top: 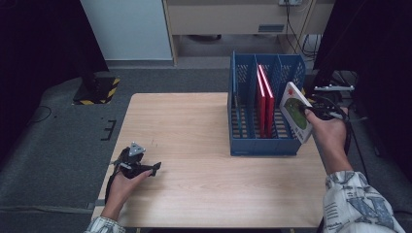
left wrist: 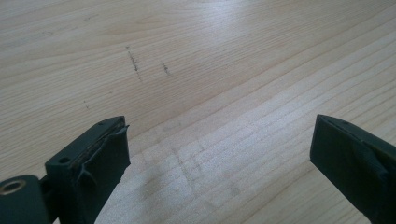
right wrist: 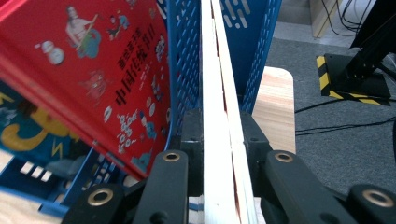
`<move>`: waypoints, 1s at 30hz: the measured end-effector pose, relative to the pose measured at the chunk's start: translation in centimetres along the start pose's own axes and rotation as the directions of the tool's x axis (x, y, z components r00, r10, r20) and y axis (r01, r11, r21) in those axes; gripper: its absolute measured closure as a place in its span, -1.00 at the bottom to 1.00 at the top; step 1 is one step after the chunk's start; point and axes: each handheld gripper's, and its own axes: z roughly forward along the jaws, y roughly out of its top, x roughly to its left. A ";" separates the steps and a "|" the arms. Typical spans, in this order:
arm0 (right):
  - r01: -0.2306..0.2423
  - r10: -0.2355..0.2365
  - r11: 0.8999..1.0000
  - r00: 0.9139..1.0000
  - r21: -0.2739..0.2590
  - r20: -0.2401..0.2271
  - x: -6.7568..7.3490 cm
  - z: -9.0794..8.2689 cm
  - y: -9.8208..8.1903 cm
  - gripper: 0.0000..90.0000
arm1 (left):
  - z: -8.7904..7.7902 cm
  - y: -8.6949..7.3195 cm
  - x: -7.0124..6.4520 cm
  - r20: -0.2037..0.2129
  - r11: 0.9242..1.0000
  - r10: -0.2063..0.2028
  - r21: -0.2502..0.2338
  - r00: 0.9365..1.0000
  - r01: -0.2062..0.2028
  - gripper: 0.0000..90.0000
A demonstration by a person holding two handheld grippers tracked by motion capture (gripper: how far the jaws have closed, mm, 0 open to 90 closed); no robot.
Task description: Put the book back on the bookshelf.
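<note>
Right gripper (top: 311, 112) clamps white book (top: 295, 116) (beside blue rack (top: 243, 145))

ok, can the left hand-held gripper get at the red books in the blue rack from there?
Probably not as it lies: the left hand-held gripper rests open at the near left, and the red books stand across the table.

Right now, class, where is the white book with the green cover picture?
In the high view the white book is at the table's right side, clamped in the right gripper just outside the blue file rack, right of the red books.
</note>
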 end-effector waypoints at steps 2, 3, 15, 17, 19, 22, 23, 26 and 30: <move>0.002 -0.002 1.000 1.000 -0.002 0.001 0.0 0.2 0.1 0.70 | 0.0 0.0 0.0 0.000 1.000 0.000 0.001 1.000 0.000 -0.91; -0.002 0.002 1.000 1.000 0.003 0.007 0.1 0.7 0.3 0.70 | 0.0 0.0 0.0 0.002 1.000 0.000 0.000 1.000 0.000 -0.91; -0.031 0.031 1.000 0.999 0.004 0.028 0.3 2.4 0.8 0.70 | 0.0 0.0 0.0 0.006 1.000 0.000 -0.003 1.000 0.000 -0.91; -0.034 0.034 0.999 0.999 0.004 0.029 0.3 2.5 0.8 0.70 | 0.0 0.0 0.0 0.006 1.000 -0.001 -0.004 1.000 0.001 -0.91; -0.031 0.031 1.000 0.999 0.005 0.025 0.3 2.6 0.9 0.70 | 0.0 0.0 0.0 0.005 1.000 -0.003 -0.006 1.000 0.003 -0.91; -0.032 0.032 0.999 0.999 0.005 0.028 0.3 2.7 0.9 0.70 | 0.0 0.0 0.0 0.005 1.000 -0.001 -0.004 1.000 0.001 -0.91; -0.033 0.033 0.999 0.999 0.005 0.027 0.3 2.9 0.9 0.70 | 0.0 0.0 0.0 0.006 1.000 -0.002 -0.004 1.000 0.003 -0.91; -0.036 0.036 0.999 0.999 0.003 0.028 0.4 3.0 1.0 0.71 | 0.0 0.1 0.0 0.007 1.000 -0.002 -0.005 1.000 0.002 -0.91; -0.038 0.038 0.999 0.999 -0.003 0.030 0.4 3.3 1.2 0.70 | 0.0 0.1 0.0 0.007 1.000 -0.002 -0.005 1.000 0.002 -0.91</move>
